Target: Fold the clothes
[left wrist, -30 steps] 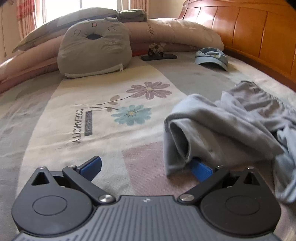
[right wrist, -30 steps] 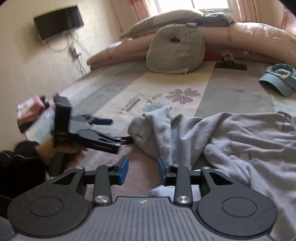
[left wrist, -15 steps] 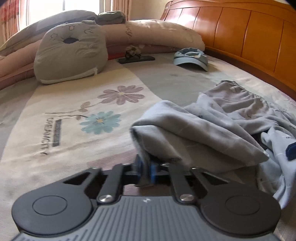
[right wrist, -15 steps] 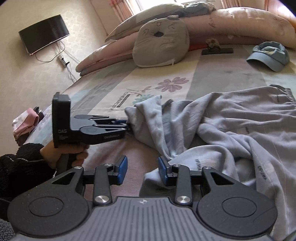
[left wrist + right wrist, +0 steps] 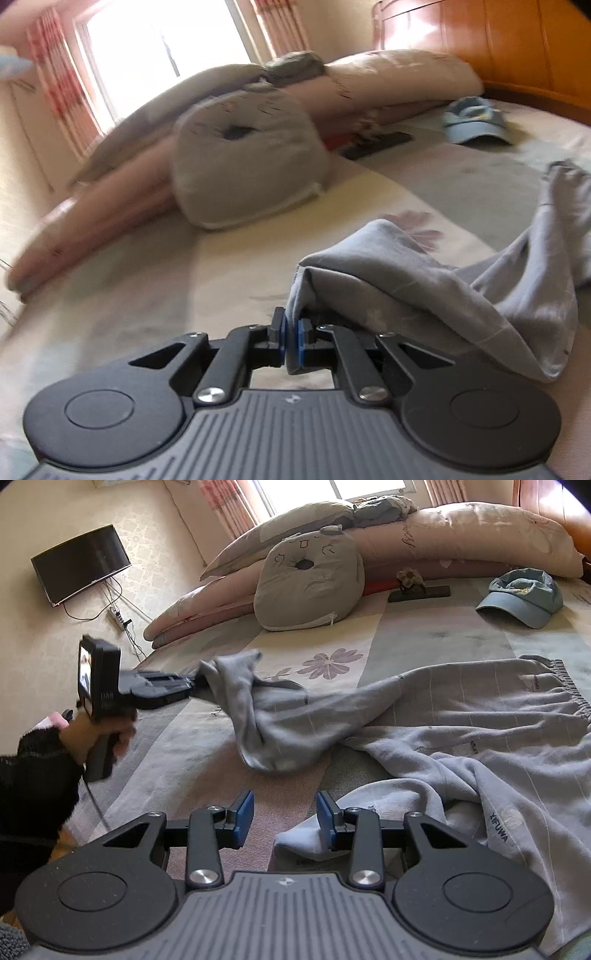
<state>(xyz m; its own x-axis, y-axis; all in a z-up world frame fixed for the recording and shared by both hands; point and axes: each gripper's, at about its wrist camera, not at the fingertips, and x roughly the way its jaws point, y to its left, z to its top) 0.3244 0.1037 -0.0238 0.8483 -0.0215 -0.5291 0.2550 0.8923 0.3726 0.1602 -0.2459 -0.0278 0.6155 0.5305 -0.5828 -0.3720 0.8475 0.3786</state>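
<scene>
on the bed (image 5: pixel 436 635), left gripper (image 5: pixel 291 341) pinches the gray pants (image 5: pixel 461 716) hem at left; right gripper (image 5: pixel 284 819) half-open, holding nothing, bare sheet lower left.

My left gripper (image 5: pixel 291 341) was wide open 1 second ago, with its blue pads on both sides of the cuff of the grey trousers (image 5: pixel 461 716); now the pads are pressed together on that cuff. Since then I have raised the left gripper, and the trouser leg (image 5: pixel 406 291) has come up from the bedcover (image 5: pixel 424 635) with it, so that it now hangs from the pads as a stretched fold. In the right wrist view the left gripper (image 5: pixel 197 681) now stands higher and further toward the grey cushion (image 5: pixel 308 587), and the leg is pulled out long behind it. My left hand (image 5: pixel 99 734) has risen too.
</scene>
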